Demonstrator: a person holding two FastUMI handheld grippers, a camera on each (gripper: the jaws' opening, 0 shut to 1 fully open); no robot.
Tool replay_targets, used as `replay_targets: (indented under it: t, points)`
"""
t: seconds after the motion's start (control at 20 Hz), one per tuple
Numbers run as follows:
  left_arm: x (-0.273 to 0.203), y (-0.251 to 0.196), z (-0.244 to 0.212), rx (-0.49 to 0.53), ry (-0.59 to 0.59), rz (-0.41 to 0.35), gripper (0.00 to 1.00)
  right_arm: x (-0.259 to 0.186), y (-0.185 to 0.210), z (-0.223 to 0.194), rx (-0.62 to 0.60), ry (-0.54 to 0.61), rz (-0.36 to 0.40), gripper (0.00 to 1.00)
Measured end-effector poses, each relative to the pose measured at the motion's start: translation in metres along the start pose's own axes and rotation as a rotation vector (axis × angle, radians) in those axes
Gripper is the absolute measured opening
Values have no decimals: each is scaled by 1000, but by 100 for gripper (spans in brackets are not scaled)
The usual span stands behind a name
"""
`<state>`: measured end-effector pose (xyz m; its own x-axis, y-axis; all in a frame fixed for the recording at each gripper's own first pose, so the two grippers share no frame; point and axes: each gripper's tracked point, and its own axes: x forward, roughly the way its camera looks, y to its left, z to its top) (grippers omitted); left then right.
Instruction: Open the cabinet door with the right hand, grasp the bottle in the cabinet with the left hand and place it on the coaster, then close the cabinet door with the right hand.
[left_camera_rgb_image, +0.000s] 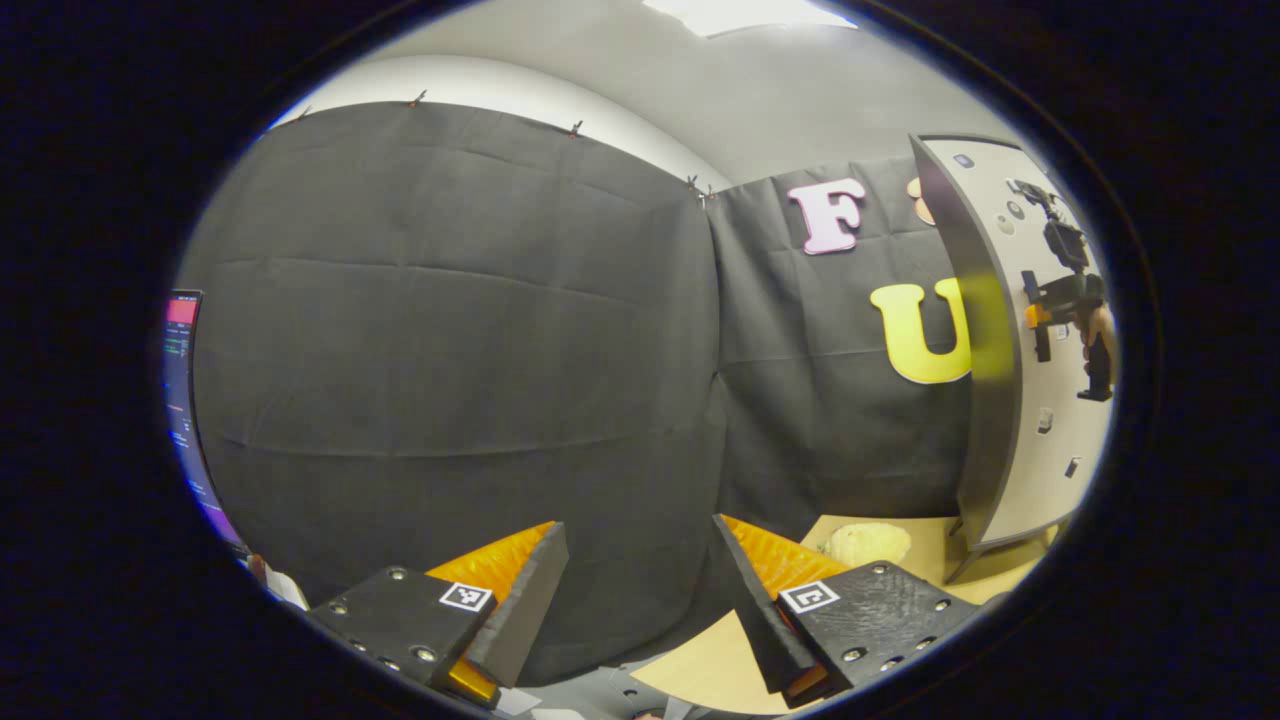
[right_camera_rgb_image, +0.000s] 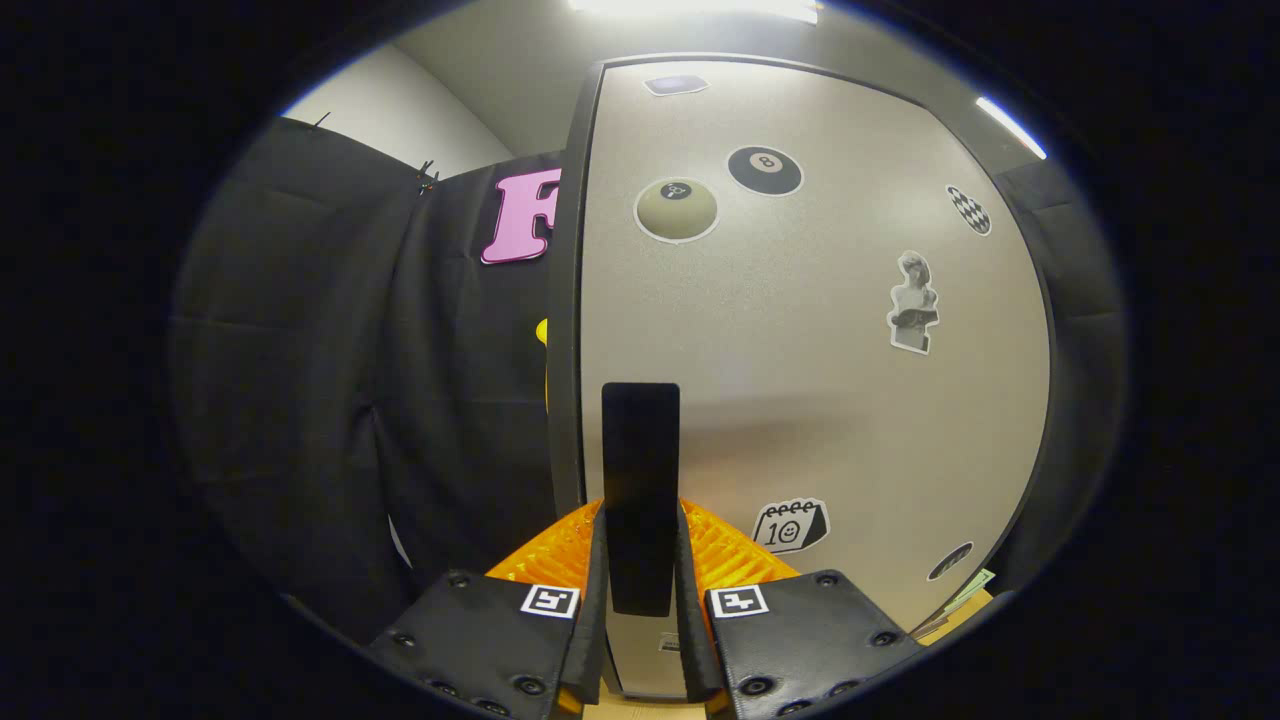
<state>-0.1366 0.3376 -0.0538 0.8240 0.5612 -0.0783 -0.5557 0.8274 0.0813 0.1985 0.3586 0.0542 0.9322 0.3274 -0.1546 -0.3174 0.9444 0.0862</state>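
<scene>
At the cabinet front: right gripper (right_camera_rgb_image: 640, 600) has its 2 fingers pressed against both sides of the dark upright door handle (right_camera_rgb_image: 640, 480), gripping it.
Cabinet door (right_camera_rgb_image: 800, 350): pale panel with a dark edge, carrying stickers, among them an 8-ball sticker (right_camera_rgb_image: 764, 170), a round pale sticker (right_camera_rgb_image: 676, 209), a bust sticker (right_camera_rgb_image: 912, 302) and a calendar sticker (right_camera_rgb_image: 790, 526). Whether it has left its frame cannot be told from the right gripper view.
Left gripper (left_camera_rgb_image: 640, 580): jaws wide apart, nothing between them; it points at the black cloth wall, low over the wooden table (left_camera_rgb_image: 700, 670).
Same door from the left gripper view (left_camera_rgb_image: 1040, 470): stands at the far right on the table, seen nearly edge-on, with the right gripper (left_camera_rgb_image: 1040, 330) and the hand (left_camera_rgb_image: 1098, 335) holding it at the handle.
Bottle: inside of the cabinet is hidden, so its place cannot be told.
Near the cabinet foot: a pale, rounded object (left_camera_rgb_image: 866, 543) lies on the table; what it is cannot be told.
Far left edge: a lit screen (left_camera_rgb_image: 183, 400).
</scene>
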Motion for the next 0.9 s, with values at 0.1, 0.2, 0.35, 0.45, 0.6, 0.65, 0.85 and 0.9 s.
replay_targets:
  t: [0.1,0.2,0.35,0.45,0.6,0.65,0.85,0.9]
  points:
    - [-1,-2,2,1,-8,-17,87,-1,0,0,8,22,12,25]
    - [1,-5,0,-3,-12,-38,87,-4,0,-1,13,35,29,25]
    - [1,-9,2,-3,-23,-74,87,-12,1,0,15,42,54,25]
    - [0,-12,2,-3,-34,-102,87,-22,3,1,21,49,74,25]
    - [0,-16,3,-11,-43,-148,87,-34,5,1,16,57,107,25]
    - [-1,-18,4,-15,-46,-167,87,-37,5,2,16,61,117,25]
    - [-8,-25,11,-22,-61,-242,87,-52,2,2,11,74,148,25]
    - [-11,-26,14,-23,-66,-262,87,-56,3,1,9,74,157,25]
